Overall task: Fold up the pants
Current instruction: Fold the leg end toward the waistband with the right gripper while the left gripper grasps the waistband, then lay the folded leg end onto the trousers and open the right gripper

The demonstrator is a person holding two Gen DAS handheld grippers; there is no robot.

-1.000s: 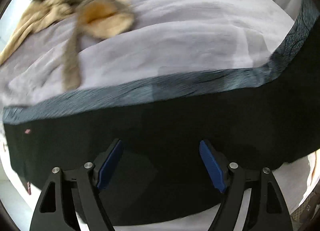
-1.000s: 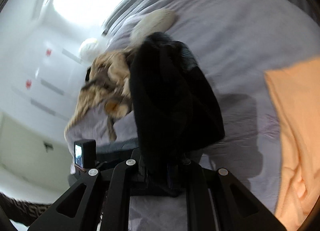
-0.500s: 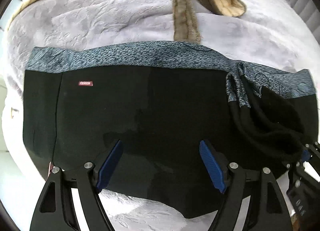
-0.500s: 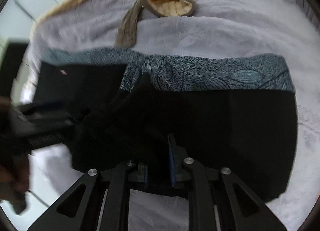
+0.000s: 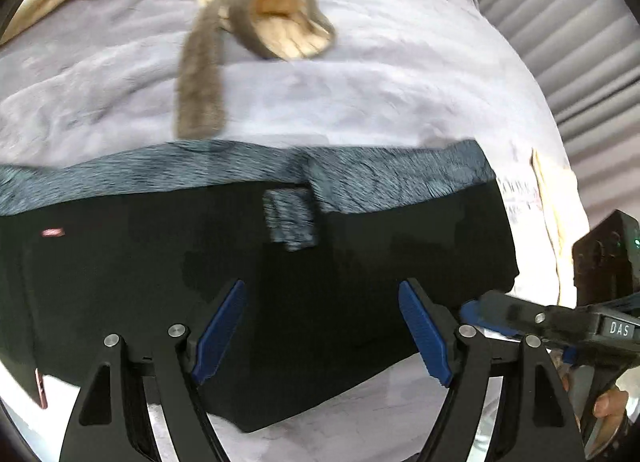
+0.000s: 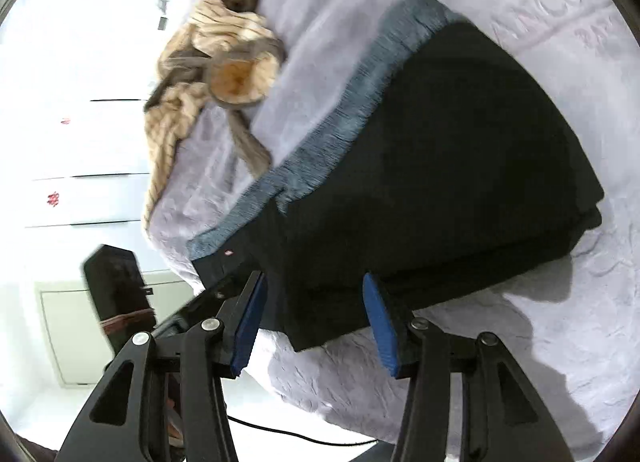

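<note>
Black pants with a grey-blue patterned waistband lie folded flat on the lilac bedspread. They also show in the right wrist view, folded in layers near the bed edge. My left gripper is open and empty, just over the near edge of the pants. My right gripper is open and empty at the pants' near corner; it also shows at the right of the left wrist view.
A crumpled beige and brown garment lies on the far part of the bed, also seen in the right wrist view. A pale cloth lies at the bed's right. White cupboards and a cable on the floor are beyond the bed edge.
My right gripper was shut on a bunched part of the black pants; it has laid that part down, opened and drawn back. The pants now lie flat and folded.
</note>
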